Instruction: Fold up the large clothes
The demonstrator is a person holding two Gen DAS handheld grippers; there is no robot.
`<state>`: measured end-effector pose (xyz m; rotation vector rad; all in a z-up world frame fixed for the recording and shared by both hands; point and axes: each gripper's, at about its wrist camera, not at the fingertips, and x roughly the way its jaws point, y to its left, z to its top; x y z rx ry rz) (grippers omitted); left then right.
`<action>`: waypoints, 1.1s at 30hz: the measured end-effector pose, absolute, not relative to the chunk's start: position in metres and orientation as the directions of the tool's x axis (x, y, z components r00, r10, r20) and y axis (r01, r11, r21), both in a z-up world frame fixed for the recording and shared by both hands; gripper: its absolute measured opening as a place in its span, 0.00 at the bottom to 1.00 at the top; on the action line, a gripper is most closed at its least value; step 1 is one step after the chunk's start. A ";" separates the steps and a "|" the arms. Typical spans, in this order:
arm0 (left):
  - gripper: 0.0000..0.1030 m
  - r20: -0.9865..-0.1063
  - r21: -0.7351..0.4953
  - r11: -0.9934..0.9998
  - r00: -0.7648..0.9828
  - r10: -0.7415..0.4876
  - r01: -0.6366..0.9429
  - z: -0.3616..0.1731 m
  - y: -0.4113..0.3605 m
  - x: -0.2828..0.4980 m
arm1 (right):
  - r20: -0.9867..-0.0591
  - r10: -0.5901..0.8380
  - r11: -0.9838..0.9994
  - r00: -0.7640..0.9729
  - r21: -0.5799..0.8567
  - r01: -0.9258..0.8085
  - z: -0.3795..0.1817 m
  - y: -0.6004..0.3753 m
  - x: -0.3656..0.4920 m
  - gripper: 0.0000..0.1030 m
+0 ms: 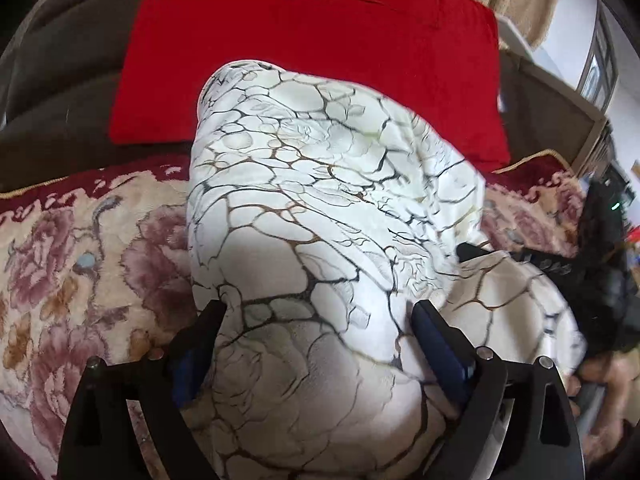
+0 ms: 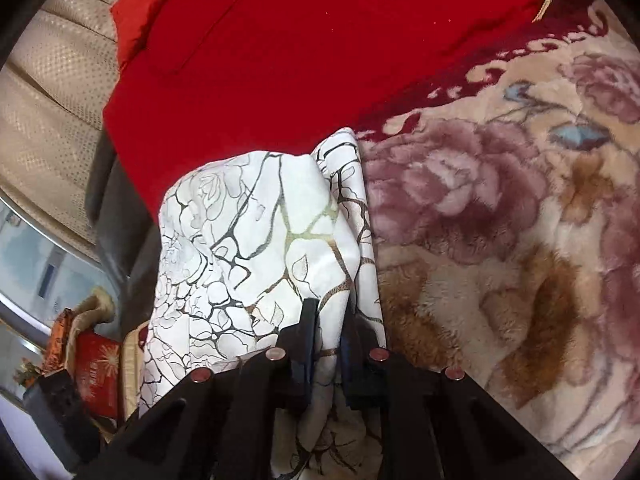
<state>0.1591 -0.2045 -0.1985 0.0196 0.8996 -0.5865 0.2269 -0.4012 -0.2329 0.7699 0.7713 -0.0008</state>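
Observation:
A white garment (image 1: 320,208) printed with dark and gold cracked lines lies bunched on a floral blanket. In the left wrist view it bulges up between the fingers of my left gripper (image 1: 318,312), whose jaws stand wide apart on either side of the cloth without pinching it. My right gripper (image 2: 326,320) is shut on a fold of the same garment (image 2: 248,240), which hangs from its pads toward the left. The right gripper (image 1: 466,251) also shows as a black shape at the garment's right edge in the left wrist view.
A plush floral blanket (image 2: 500,220) covers the seat under the garment. A red cushion (image 1: 312,52) leans against the beige sofa back (image 2: 48,100) behind it. Past the sofa edge are a red box (image 2: 96,376) and clutter. A hand (image 1: 600,376) is at the lower right.

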 end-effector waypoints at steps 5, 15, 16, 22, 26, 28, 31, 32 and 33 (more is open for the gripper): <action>0.90 -0.712 -0.200 0.837 0.512 -0.481 0.509 -0.170 -0.160 0.148 | -0.593 0.312 0.687 0.742 0.681 0.256 -0.242 -0.421 0.215 0.13; 0.90 -0.736 -0.090 0.886 0.568 -0.367 0.456 -0.185 -0.148 0.142 | -0.623 0.173 0.796 0.763 0.545 0.264 -0.190 -0.408 0.167 0.28; 0.90 -0.738 -0.084 0.886 0.569 -0.362 0.455 -0.185 -0.148 0.141 | -0.604 0.142 0.827 0.784 0.507 0.241 -0.178 -0.402 0.161 0.28; 0.90 -0.744 -0.083 0.895 0.570 -0.349 0.439 -0.184 -0.148 0.145 | -0.506 0.159 0.921 0.847 0.386 0.057 -0.120 -0.351 0.146 0.28; 0.90 -0.744 -0.092 0.895 0.568 -0.352 0.436 -0.187 -0.148 0.145 | -0.696 0.184 0.943 0.695 0.323 0.074 -0.153 -0.328 0.166 0.26; 0.91 -0.751 -0.094 0.888 0.554 -0.360 0.451 -0.191 -0.150 0.144 | -0.786 0.159 0.951 0.597 0.285 0.121 -0.191 -0.329 0.173 0.26; 0.91 -0.748 -0.090 0.887 0.558 -0.360 0.453 -0.190 -0.150 0.142 | -0.758 0.188 0.931 0.625 0.339 0.132 -0.197 -0.338 0.160 0.26; 0.91 -0.747 -0.085 0.886 0.558 -0.360 0.457 -0.190 -0.150 0.142 | -0.761 0.188 0.932 0.620 0.337 0.131 -0.196 -0.339 0.156 0.26; 0.91 -0.747 -0.083 0.886 0.560 -0.359 0.457 -0.190 -0.150 0.142 | -0.765 0.187 0.934 0.617 0.333 0.130 -0.196 -0.340 0.155 0.26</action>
